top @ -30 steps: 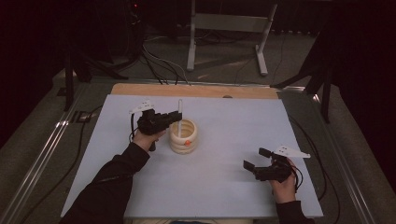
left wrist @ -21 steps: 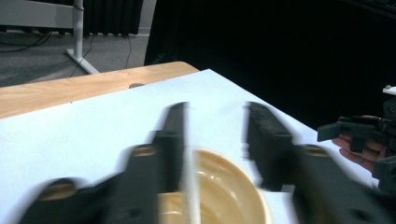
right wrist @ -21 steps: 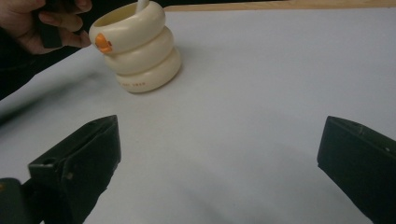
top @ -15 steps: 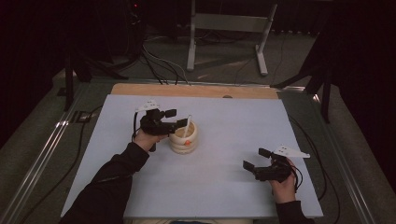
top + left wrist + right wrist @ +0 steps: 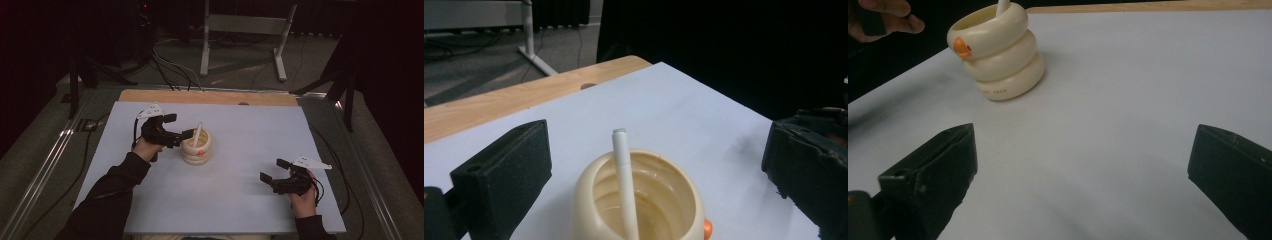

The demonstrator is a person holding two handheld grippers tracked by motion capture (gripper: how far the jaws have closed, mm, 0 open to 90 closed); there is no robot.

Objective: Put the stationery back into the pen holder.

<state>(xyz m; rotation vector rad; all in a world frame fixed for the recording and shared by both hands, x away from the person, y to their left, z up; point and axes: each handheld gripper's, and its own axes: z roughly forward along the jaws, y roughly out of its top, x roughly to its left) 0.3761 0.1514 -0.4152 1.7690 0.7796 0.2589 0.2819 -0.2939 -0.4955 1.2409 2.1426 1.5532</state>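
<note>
A cream cup [image 5: 196,148] shaped like stacked rings, with an orange spot, stands left of centre on the white sheet [image 5: 260,125]. A white pen [image 5: 197,132] stands in it, leaning on the rim. My left gripper [image 5: 179,126] hovers just left of the cup and a little above it. Its jaws have just been opening and now stand wide on either side of the pen [image 5: 624,185] without touching it. My right gripper [image 5: 274,170] rests open near the front right with nothing between its jaws; the cup [image 5: 998,55] is well ahead of it.
A bare wooden strip [image 5: 210,97] runs along the table's far edge beyond the sheet. A metal stand [image 5: 240,45] and cables lie on the floor behind. A metal rail [image 5: 45,165] runs along the left side.
The left gripper has opened, let go of the white pen, which now leans in the cup, and lifted slightly away. The right gripper has not moved.
</note>
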